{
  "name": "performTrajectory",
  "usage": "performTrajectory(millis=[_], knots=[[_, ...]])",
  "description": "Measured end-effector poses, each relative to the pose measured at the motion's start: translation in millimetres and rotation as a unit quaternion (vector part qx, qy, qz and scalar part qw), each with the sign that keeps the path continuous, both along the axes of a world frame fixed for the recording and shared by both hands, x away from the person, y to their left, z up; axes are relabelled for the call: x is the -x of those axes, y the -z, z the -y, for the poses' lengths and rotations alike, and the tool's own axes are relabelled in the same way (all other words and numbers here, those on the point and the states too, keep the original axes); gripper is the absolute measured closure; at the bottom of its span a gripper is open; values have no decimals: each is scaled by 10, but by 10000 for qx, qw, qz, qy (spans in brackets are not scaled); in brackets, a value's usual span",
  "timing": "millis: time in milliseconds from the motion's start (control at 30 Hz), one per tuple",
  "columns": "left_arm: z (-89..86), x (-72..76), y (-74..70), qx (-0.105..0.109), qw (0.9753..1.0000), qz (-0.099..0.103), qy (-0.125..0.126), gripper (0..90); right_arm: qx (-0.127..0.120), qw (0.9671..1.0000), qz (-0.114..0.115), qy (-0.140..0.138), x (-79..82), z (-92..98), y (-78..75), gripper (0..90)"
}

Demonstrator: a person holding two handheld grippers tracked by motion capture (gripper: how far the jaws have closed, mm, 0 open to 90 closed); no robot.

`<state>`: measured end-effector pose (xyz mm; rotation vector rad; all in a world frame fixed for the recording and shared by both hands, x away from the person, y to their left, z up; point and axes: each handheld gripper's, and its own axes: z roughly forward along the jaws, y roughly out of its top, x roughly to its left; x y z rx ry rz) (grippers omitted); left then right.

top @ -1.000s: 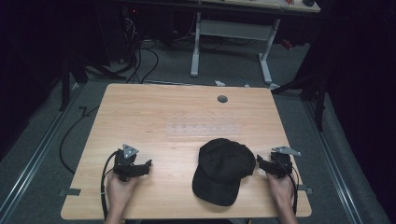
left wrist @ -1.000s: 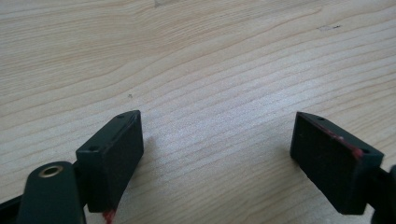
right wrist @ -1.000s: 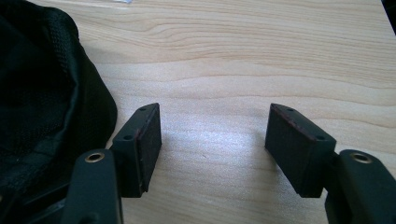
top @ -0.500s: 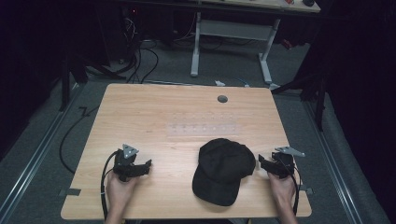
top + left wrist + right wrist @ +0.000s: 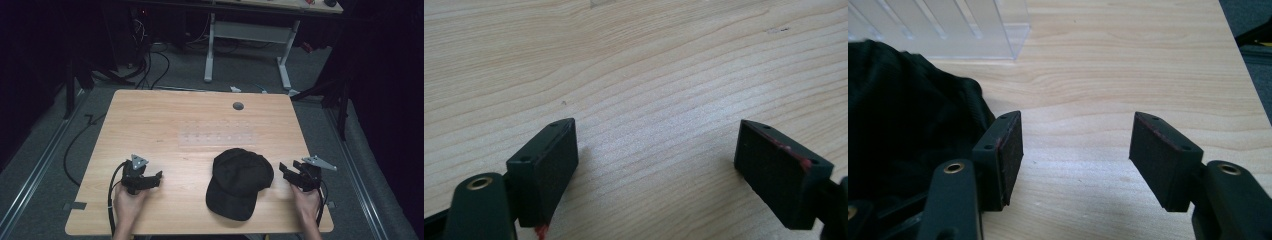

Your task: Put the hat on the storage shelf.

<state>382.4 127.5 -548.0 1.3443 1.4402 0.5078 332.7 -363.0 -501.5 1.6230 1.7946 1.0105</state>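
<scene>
A light wooden table (image 5: 165, 125) takes up the middle of the high view, with a black cap (image 5: 239, 181) lying in the lower centre-right of the frame, its crown toward the upper part and its brim pointing to the lower edge. Just above the cap, near the middle of the frame, lies a clear plastic tray (image 5: 218, 136) with rows of small compartments; whether it touches the cap cannot be told from here. A small dark round grommet (image 5: 238, 106) sits in the tabletop toward the upper centre. The left gripper (image 5: 150, 180) rests at the lower left of the frame, held by the person's left hand (image 5: 127, 205), well apart from the cap. In the left gripper view its jaws stand wide apart over bare wood, nothing between them. The right gripper (image 5: 290, 172) sits at the lower right of the high view, held by the right hand (image 5: 305, 200), just beside the cap's right edge. In the right gripper view the jaws are spread apart with bare table between them; the cap (image 5: 908, 125) fills the left of that frame beside the left-hand jaw, and the clear tray's (image 5: 948, 27) corner shows at the upper left.
</scene>
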Motion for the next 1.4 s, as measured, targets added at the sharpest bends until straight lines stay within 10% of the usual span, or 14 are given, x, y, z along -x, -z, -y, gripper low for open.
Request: performTrajectory(millis=[700,1400], knots=[[0,0,0,-2,10000,0,0,180,-199,9946,425,-928,145,-327,-413,338],[0,0,0,-2,10000,1,-1,180,-130,9886,-283,-1473,-394,-771,-277,326]])
